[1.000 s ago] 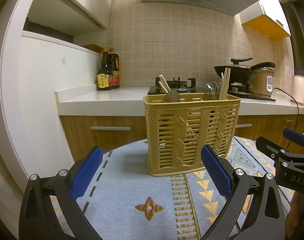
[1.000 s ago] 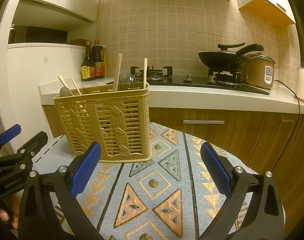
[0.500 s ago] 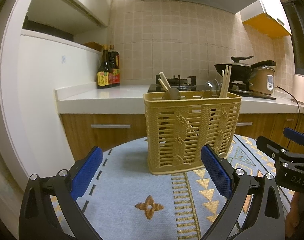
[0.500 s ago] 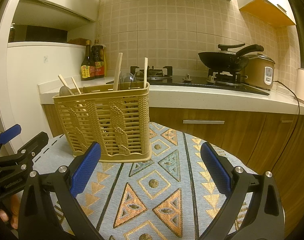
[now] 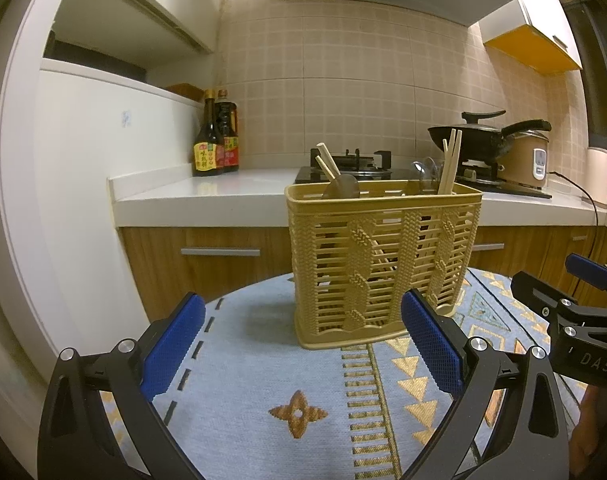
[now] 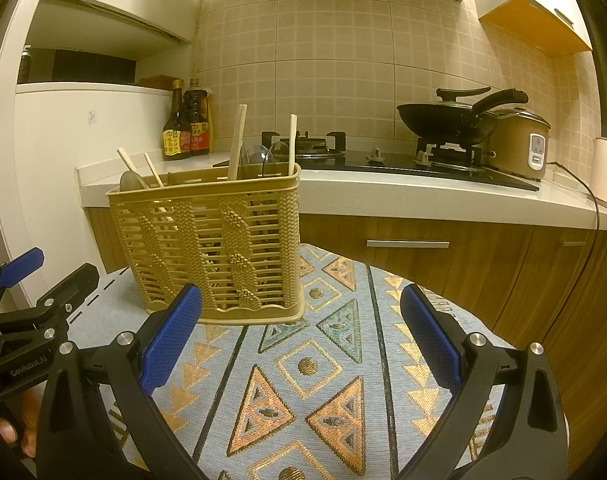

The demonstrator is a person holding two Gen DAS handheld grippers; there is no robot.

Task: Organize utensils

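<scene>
A small kitchen is seen, with a round table covered by a patterned blue cloth filling the lower half of both views and a white counter running across the middle behind it. The woven yellow utensil basket stands upright on the cloth, in the centre of the left wrist view and left of centre in the right wrist view. Two pairs of chopsticks are held in it: one pair rises steeply at its right end in the left view, the other leans at its left end beside a spoon bowl; further spoons are glimpsed above the rim, and which compartment each occupies cannot be told. No loose utensil is shown on the cloth, so the sorting is judged to be largely finished or yet to be rearranged inside the basket. The left gripper is held wide apart and empty, just short of the basket; the right gripper is likewise spread wide and empty, with its left pad near the basket's base. If an item is to be moved, one protruding stick should be approached from above, closed on below its tip, and lifted straight, while the light basket is steadied so that it is not tipped. Sauce bottles, a wok and a rice cooker are seen on the counter beyond.
</scene>
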